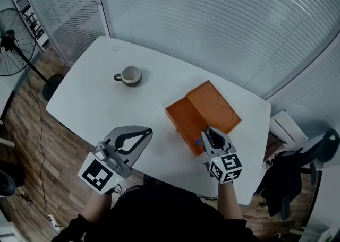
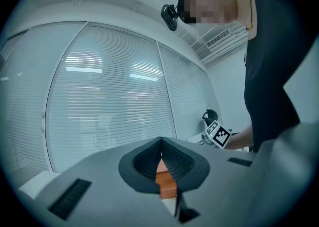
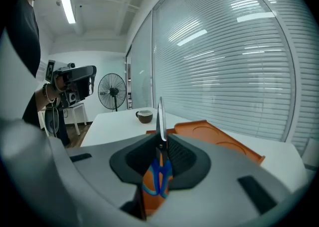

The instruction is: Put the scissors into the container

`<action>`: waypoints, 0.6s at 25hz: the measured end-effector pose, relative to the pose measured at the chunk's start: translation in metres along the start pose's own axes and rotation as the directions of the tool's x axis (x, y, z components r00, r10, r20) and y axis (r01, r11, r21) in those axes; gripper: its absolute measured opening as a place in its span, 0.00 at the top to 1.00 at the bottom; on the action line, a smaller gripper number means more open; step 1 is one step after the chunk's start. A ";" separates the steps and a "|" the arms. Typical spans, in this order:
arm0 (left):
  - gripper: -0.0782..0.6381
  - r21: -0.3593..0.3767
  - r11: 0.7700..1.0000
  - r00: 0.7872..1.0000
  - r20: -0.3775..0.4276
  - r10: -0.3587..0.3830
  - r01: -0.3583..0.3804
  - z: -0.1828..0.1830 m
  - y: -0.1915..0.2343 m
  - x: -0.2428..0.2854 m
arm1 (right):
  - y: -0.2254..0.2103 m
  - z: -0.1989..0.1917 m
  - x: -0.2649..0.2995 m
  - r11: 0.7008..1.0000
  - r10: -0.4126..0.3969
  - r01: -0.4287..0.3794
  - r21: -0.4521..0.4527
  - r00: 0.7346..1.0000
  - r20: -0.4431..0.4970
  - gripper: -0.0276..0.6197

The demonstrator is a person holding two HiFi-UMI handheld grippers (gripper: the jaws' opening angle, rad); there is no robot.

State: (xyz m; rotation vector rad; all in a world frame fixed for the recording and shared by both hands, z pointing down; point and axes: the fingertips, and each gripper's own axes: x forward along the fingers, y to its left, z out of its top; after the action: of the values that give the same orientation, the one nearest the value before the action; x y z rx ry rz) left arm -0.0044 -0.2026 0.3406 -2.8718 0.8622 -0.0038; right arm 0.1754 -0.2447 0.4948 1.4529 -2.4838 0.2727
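Counting: saw one scissors (image 3: 160, 167), one orange container (image 1: 185, 118), one cup (image 1: 129, 75), two grippers. Gripped scissors in right gripper's (image 1: 210, 131) jaws at container's near edge, blue handles low, silver blade pointing up. Had left gripper's (image 1: 147, 131) jaws closed together, empty, near left.

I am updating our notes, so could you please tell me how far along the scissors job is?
Done: the scissors are picked up and the orange container lies open. In hand: the right gripper clamps them over the container's near edge. Left: lower them in and release. The left gripper is shut, empty, off to the side.
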 end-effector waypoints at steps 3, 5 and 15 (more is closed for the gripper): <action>0.87 0.003 1.000 1.000 -0.006 -0.002 0.002 0.000 0.001 0.000 | 0.000 -0.006 0.002 1.000 0.000 0.000 0.002 1.000 -0.018 0.84; 0.87 0.005 1.000 1.000 -0.012 -0.003 0.003 -0.001 0.002 0.000 | -0.001 -0.010 0.003 1.000 0.002 -0.002 -0.003 1.000 -0.031 0.84; 0.87 0.013 1.000 1.000 -0.008 -0.009 0.009 0.000 0.005 0.002 | -0.006 -0.036 0.008 1.000 -0.004 0.004 0.007 0.996 -0.094 0.84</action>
State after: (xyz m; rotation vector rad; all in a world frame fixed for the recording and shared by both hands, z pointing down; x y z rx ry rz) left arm -0.0049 -0.2078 0.3398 -2.8650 0.8477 -0.0216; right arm 0.1807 -0.2440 0.5321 1.4136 -2.4071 0.3412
